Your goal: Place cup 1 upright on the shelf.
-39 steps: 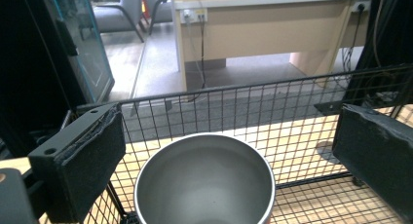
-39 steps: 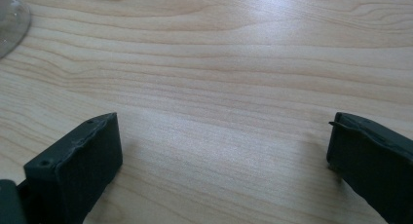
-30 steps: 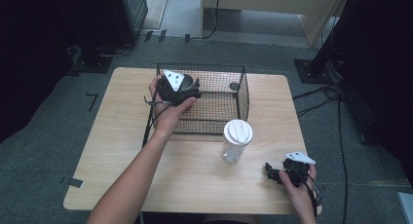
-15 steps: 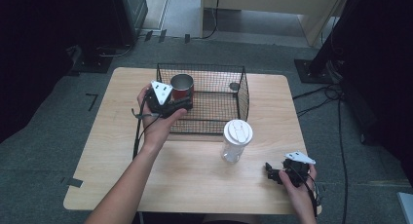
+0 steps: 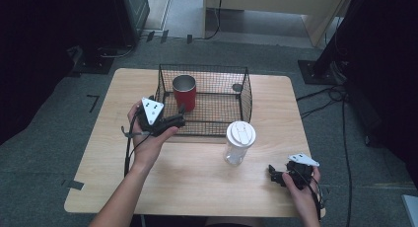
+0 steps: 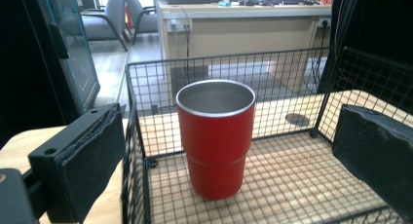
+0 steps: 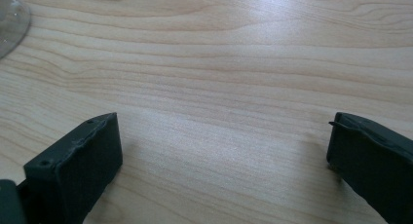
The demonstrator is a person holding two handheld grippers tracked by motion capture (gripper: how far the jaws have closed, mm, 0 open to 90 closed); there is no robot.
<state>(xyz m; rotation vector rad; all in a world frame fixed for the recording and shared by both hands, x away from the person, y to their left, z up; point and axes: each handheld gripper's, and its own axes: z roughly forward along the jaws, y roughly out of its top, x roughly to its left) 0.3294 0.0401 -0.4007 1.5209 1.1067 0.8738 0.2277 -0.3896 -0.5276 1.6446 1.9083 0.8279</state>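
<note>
Wood grain runs across the table [image 5: 197,187], and at its left side, seen from the high view, the person's left hand [image 5: 148,138] holds the left gripper [image 5: 178,119] at the near left corner of the wire basket [image 5: 245,91], its grey three-cornered plate turned upward and its cable hanging down beside the forearm. In the left gripper view the two black jaws stand spread wide with nothing between their pads: the left jaw sits outside the basket's left wall, the right jaw lies over the mesh floor, and the red cup [image 6: 215,136] stands apart from both, a little ahead of them. That cup stands upright on the basket's floor in the left rear part, its steel-lined mouth open to the top; in the high view it [image 5: 184,92] shows just beyond the gripper's tips, not touched by them. A small dark round thing [image 5: 237,87] lies in the far right corner of the basket. Just outside the basket's near wall, toward the right, a clear bottle [image 5: 239,143] with a white lid stands upright on the bare wood. Farther right, near the table's front edge, the right hand [image 5: 300,190] holds the right gripper [image 5: 274,173] low over the tabletop, well apart from the bottle. In the right gripper view its jaws are spread wide over bare wood, gripping nothing.
</note>
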